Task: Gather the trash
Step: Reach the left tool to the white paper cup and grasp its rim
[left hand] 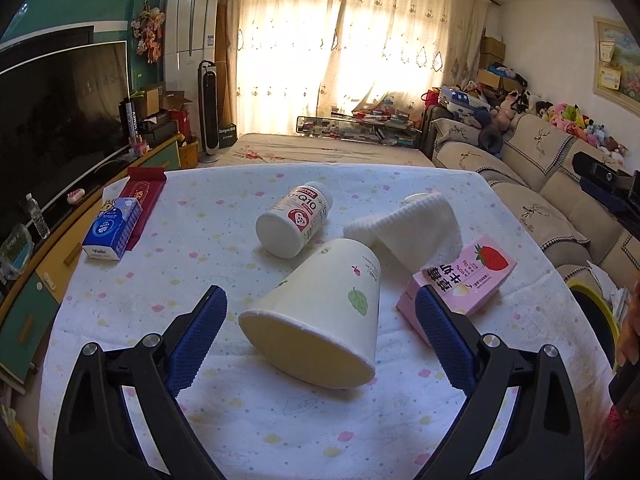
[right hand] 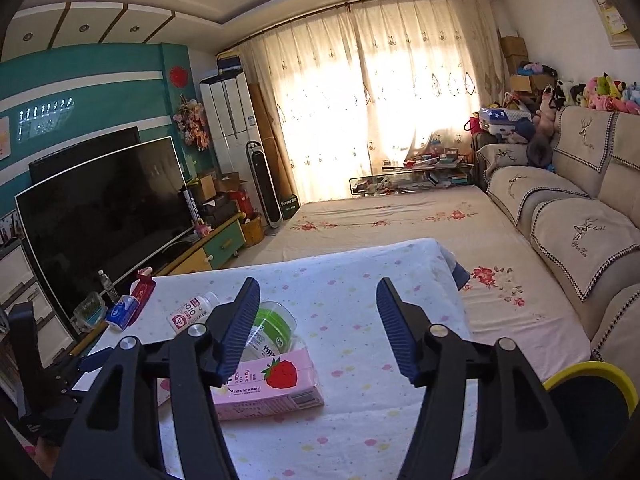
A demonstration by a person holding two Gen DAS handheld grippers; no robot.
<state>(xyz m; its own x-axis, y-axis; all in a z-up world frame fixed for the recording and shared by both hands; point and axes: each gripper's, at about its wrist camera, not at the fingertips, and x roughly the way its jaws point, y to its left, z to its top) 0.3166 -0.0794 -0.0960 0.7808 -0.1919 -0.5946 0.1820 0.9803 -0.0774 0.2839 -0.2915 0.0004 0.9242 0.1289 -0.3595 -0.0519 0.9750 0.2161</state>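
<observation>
In the left wrist view a paper cup (left hand: 320,312) with a leaf print lies on its side on the dotted tablecloth (left hand: 200,264), its mouth toward me. My left gripper (left hand: 320,312) is open, its blue fingers on either side of the cup, apart from it. Behind lie a white supplement bottle (left hand: 296,220), a white cloth (left hand: 416,232) and a pink strawberry milk carton (left hand: 464,276). In the right wrist view my right gripper (right hand: 316,320) is open and empty above the table. The pink carton (right hand: 272,384), a clear green-lidded cup (right hand: 272,328) and the bottle (right hand: 192,312) lie left of it.
A blue tissue pack (left hand: 112,228) and a red box (left hand: 140,196) sit at the table's left edge. A yellow-rimmed bin (right hand: 592,396) stands at the right. A TV (right hand: 104,216), a sofa (right hand: 580,220) and a covered bed (right hand: 400,220) surround the table.
</observation>
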